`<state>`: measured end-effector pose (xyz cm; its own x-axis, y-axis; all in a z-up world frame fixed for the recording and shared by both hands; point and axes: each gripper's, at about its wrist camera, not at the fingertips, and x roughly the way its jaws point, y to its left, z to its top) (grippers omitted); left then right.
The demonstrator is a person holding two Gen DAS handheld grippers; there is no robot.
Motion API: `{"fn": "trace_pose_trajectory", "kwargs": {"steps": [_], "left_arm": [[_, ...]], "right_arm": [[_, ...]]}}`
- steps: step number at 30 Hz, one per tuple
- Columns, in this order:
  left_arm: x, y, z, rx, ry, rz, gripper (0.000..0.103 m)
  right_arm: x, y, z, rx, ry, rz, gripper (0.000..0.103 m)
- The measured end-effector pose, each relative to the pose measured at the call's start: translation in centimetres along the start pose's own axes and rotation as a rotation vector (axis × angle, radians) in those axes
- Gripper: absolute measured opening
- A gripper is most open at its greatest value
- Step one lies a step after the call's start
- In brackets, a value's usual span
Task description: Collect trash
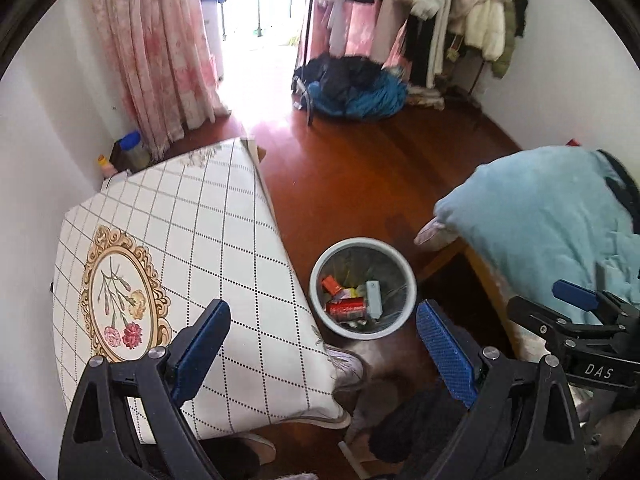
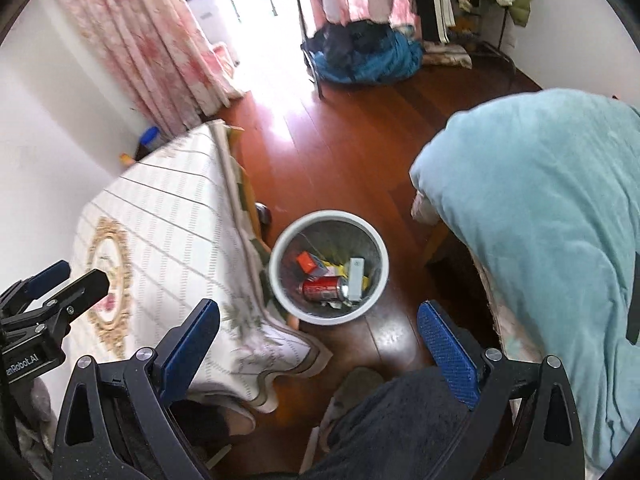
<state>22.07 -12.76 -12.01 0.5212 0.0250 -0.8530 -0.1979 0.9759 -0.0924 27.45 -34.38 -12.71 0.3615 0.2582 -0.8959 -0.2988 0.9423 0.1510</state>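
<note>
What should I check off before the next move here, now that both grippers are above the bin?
1. Left gripper empty: ok, wide open, nothing between its pads.
2. Right gripper empty: ok, wide open, nothing held.
3. Trash in the bin: ok, a red can, an orange box, a white box and yellow wrappers lie inside.
4. Bin upright on the floor: ok, standing between the table and the blue blanket.
5. Tabletop free of trash: ok on the part in view; the far corner is blurred.
6. Trash left on the floor: cannot tell, the area under the table and near the feet is hidden.
</note>
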Motion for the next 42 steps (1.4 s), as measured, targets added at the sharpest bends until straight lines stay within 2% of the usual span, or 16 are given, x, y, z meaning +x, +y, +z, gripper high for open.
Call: {"fn": "trace_pose_trajectory", "kwargs": {"steps": [7, 12, 18, 27, 38, 40, 42], "left_arm": [[-6.4, 1.0, -0.5, -0.013, -0.092, -0.071, 0.095], [-9.3, 1.9, -0.6, -0.026, -0.125, -0.12, 0.095], [-12.0, 2.6, -1.1, -0.041, -0.153, -0.177, 0.095], [-14.4, 2.6, -1.6, -0.029, -0.177, -0.223, 0.095], [-14.5, 2.2, -1.8, -0.023, -0.183, -0.248, 0.095], [-14.4, 2.2, -1.8, -0.023, -0.179, -0.252, 0.103], [-14.4, 2.1, -1.8, -0.021, -0.176, -0.258, 0.103]], "right_arm": [[-7.3, 1.9, -1.0, -0.032, -0.084, 0.075, 0.103], [-11.9, 2.9, -1.5, -0.054, -0.14, 0.131, 0.103], [-15.6, 3.6, -2.0, -0.075, -0.171, 0.192, 0.103], [-18.1, 4.6, -2.5, -0.1, -0.176, 0.247, 0.103], [-18.9, 5.0, -3.0, -0.109, -0.172, 0.257, 0.103], [-19.0, 4.9, -3.1, -0.107, -0.171, 0.256, 0.103], [-19.1, 4.9, -3.2, -0.105, -0.171, 0.252, 0.103]]}}
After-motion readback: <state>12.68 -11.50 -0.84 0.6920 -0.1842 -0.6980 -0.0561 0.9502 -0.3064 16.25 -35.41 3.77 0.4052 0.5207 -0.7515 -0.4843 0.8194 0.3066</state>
